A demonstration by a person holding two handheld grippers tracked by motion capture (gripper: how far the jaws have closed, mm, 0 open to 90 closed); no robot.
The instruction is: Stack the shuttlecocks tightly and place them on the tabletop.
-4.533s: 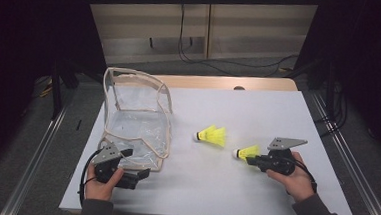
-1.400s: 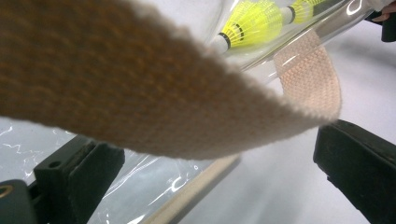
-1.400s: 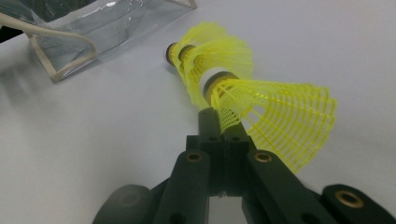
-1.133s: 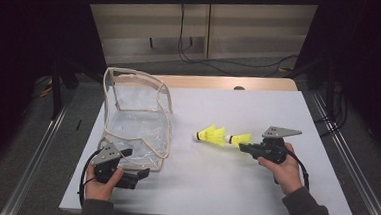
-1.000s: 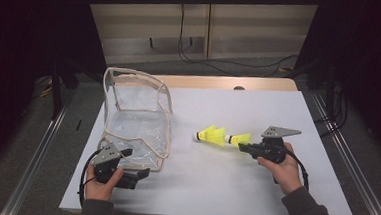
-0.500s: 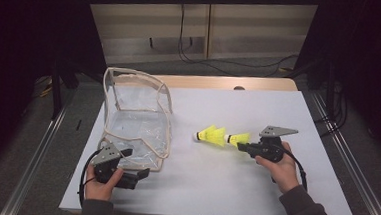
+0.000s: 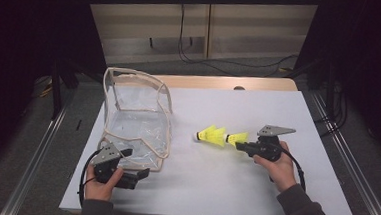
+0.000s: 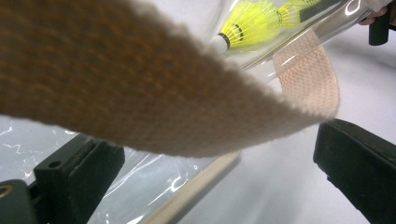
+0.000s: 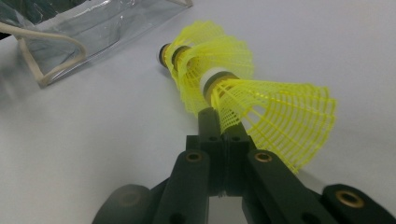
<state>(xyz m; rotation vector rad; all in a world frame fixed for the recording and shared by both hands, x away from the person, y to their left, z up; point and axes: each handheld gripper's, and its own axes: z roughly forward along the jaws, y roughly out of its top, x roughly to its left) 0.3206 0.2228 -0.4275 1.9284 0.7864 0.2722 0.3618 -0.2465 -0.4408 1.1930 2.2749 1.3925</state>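
Around: a clear plastic bag (image 7: pixel 138 117) with beige webbing trim is standing at the left of the white table (image 7: pixel 273 192) in the high view, its mouth facing the lower right; cables are lying on the floor at the top of the frame.
In the way: in the left gripper view a beige strap (image 8: pixel 140 93) is crossing most of the frame, blocking the sight of the bag.
Count: two yellow shuttlecocks, one bag, two grippers.
Shuttlecocks: one shuttlecock (image 7: pixel 211 136) is lying at mid-table right of the bag; the held shuttlecock (image 7: pixel 236 138) is touching its skirt, nosing into it.
Bag contents: nothing is lying inside.
Right gripper (image 7: pixel 242 145): jaws are pinching the held shuttlecock's skirt, fully closed on it.
Left gripper (image 7: pixel 142 172): jaws are standing wide apart at the bag's lower edge, the strap hanging between them unpinched.
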